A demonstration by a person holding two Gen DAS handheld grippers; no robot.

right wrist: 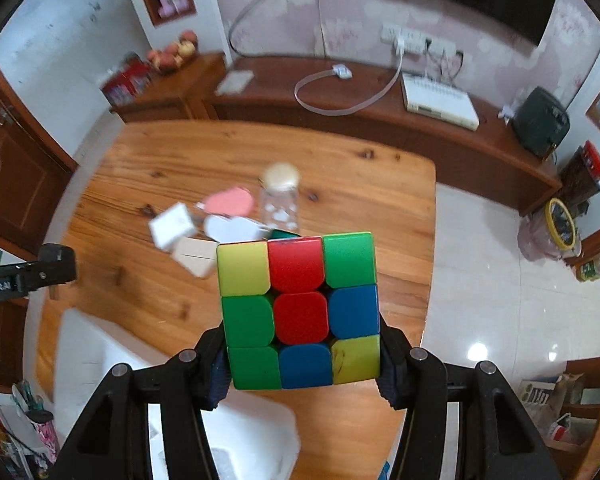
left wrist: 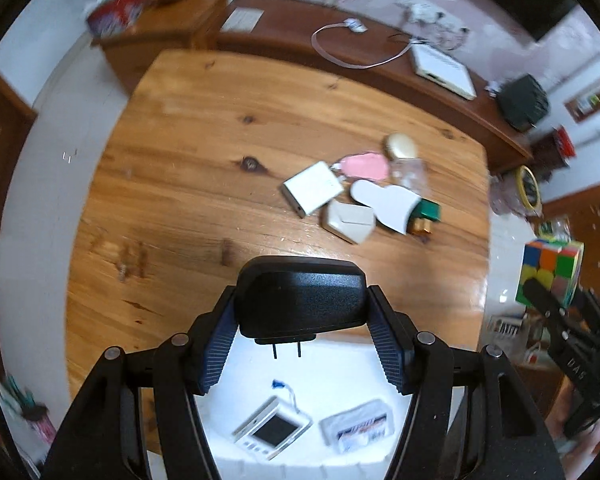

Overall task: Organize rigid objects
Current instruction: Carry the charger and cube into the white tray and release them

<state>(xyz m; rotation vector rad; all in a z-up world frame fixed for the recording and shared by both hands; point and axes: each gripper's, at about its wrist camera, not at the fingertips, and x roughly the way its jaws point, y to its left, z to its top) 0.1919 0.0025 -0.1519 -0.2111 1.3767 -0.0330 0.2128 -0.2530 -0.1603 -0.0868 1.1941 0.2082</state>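
My left gripper (left wrist: 302, 320) is shut on a black plug adapter (left wrist: 300, 292), whose two prongs point down. It hangs over a white tray (left wrist: 340, 364) at the table's near edge. In the tray lie a small white device with a dark screen (left wrist: 272, 428) and a white packet (left wrist: 358, 426). My right gripper (right wrist: 302, 360) is shut on a colourful puzzle cube (right wrist: 300, 308), lifted above the wooden table (right wrist: 380, 184). In the left wrist view the cube (left wrist: 552, 264) shows at the right, beyond the table's edge.
A cluster lies mid-table: a white box (left wrist: 314, 190), a pink tag (left wrist: 364, 166), a clear jar with a cream lid (left wrist: 404, 156), a white heart-shaped piece (left wrist: 388, 200), a white adapter (left wrist: 348, 220) and a green item (left wrist: 430, 210). A long sideboard (right wrist: 380, 120) runs behind the table.
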